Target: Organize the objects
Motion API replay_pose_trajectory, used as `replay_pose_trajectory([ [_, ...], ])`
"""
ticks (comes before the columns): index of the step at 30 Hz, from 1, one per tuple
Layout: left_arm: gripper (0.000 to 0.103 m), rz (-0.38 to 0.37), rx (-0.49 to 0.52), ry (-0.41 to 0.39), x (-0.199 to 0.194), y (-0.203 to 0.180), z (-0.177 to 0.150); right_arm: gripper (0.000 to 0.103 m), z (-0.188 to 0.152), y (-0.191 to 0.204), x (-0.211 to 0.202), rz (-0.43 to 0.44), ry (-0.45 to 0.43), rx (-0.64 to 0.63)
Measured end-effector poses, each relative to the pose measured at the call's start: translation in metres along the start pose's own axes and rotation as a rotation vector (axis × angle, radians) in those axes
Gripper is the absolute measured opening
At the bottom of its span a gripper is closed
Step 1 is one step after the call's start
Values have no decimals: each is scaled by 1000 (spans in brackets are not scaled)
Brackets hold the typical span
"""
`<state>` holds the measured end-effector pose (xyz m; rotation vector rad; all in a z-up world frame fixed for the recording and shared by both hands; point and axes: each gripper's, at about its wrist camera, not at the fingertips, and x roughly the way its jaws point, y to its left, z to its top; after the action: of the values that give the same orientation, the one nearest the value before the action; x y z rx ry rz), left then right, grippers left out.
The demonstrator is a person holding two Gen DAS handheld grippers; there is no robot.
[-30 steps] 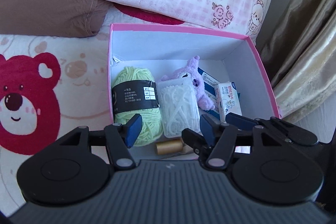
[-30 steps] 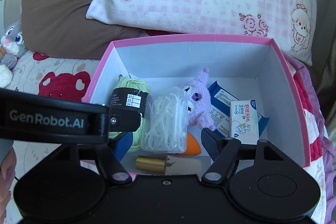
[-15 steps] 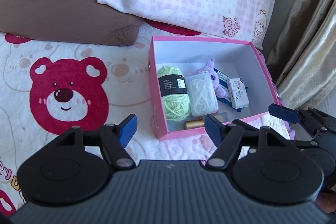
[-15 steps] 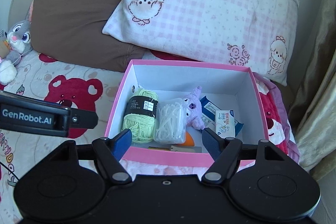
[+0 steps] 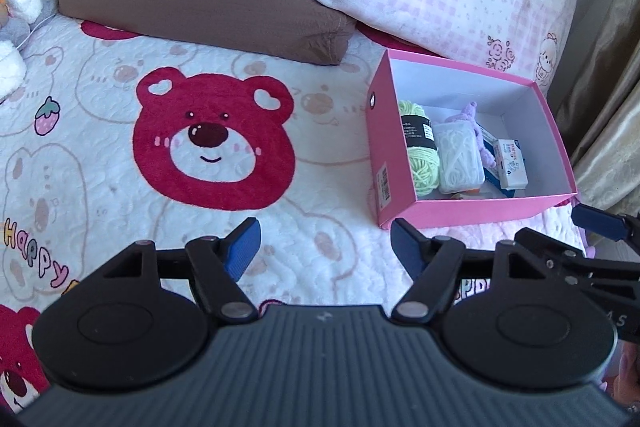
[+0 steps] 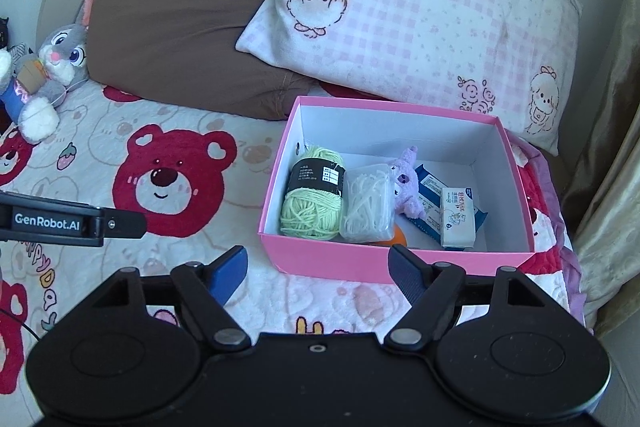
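A pink box (image 6: 400, 264) stands on the bed, also in the left wrist view (image 5: 382, 131). In it lie a green yarn ball (image 6: 310, 205), a clear case of white picks (image 6: 367, 203), a purple plush (image 6: 408, 183), a blue packet (image 6: 430, 187), a white tissue pack (image 6: 458, 217) and something orange (image 6: 398, 239). My left gripper (image 5: 324, 247) is open and empty, held back above the bedspread, left of the box. My right gripper (image 6: 318, 269) is open and empty, in front of the box's near wall.
A brown pillow (image 6: 180, 35) and a pink checked pillow (image 6: 420, 15) lie behind the box. A grey rabbit plush (image 6: 60, 59) sits far left. Curtains (image 5: 608, 75) hang right of the bed. The bedspread has red bear prints (image 5: 212, 143).
Both grippers have pulled back and up from inside the box; the box now looks smaller and farther. The left gripper has also shifted to the left. Both stay open.
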<state>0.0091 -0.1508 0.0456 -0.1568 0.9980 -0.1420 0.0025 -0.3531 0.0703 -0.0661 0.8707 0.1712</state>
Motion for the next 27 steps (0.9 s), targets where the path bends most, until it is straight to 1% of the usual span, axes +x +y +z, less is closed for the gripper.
replay_pose_trajectory([
  [2,73,19,10,-12,-5,2,-4,84,0,1,-3,-3,-1,1],
  [4,75,34,13,-19,-8,3,-8,90,0,1,-5,-9,1,10],
  [5,75,40,18,-22,-9,3,-10,91,-1,0,-6,-11,3,20],
  [7,78,40,16,-20,-10,4,-13,95,-1,-2,-5,-6,12,42],
  [9,80,37,9,-16,-10,7,-15,96,-2,-5,-3,-13,31,56],
  [12,90,45,7,-17,-10,9,-18,96,-3,-7,-1,-33,46,69],
  [15,97,44,-2,-11,-9,12,-20,96,-5,-8,0,-43,59,69],
  [21,99,82,-19,11,-6,14,-19,96,-4,-10,-1,-54,71,66],
  [27,99,126,13,29,-4,11,-19,96,-3,-8,0,-70,78,51],
])
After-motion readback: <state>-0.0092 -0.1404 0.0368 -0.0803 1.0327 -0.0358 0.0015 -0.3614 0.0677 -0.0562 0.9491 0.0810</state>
